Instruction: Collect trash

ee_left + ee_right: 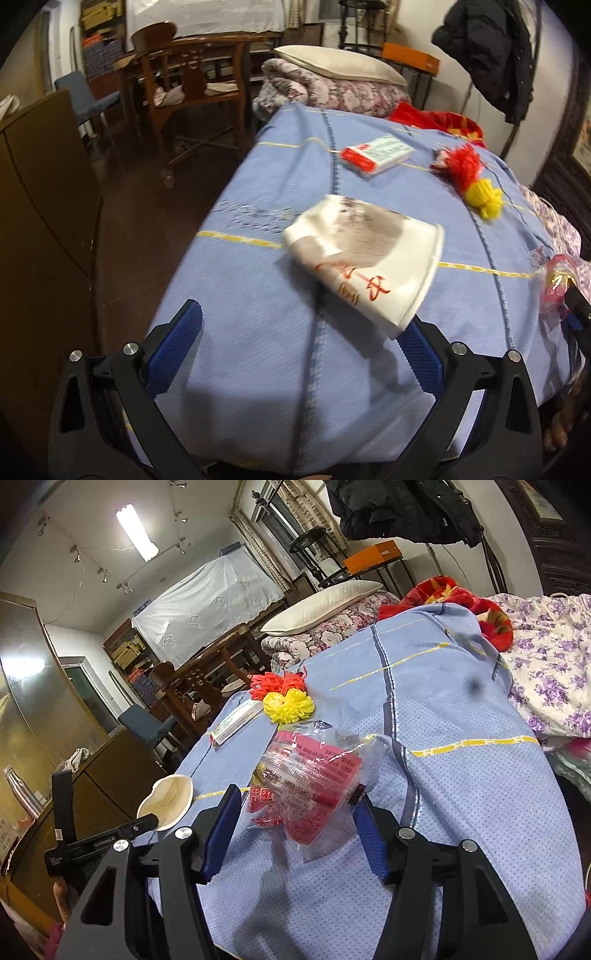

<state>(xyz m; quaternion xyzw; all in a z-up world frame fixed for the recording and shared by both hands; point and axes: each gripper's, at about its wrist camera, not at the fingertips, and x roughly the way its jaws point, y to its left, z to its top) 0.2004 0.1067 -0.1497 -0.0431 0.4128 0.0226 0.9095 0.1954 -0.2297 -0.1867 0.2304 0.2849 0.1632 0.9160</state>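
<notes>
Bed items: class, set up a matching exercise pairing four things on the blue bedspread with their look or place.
Things:
1. paper cup
2. plastic wrapper
3. yarn pompom
4. small box

Descriptions:
A. red and yellow, fluffy
B. crushed, white, red writing
C. clear with red print, between the right hand-held gripper fingers
D. flat, red and white, far side of the bed

Pairs: 1-B, 2-C, 3-A, 4-D

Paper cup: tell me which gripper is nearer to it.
Left. The left gripper is open with the paper cup right at its right fingertip; the right gripper sits further along the bed, around the plastic wrapper.
</notes>
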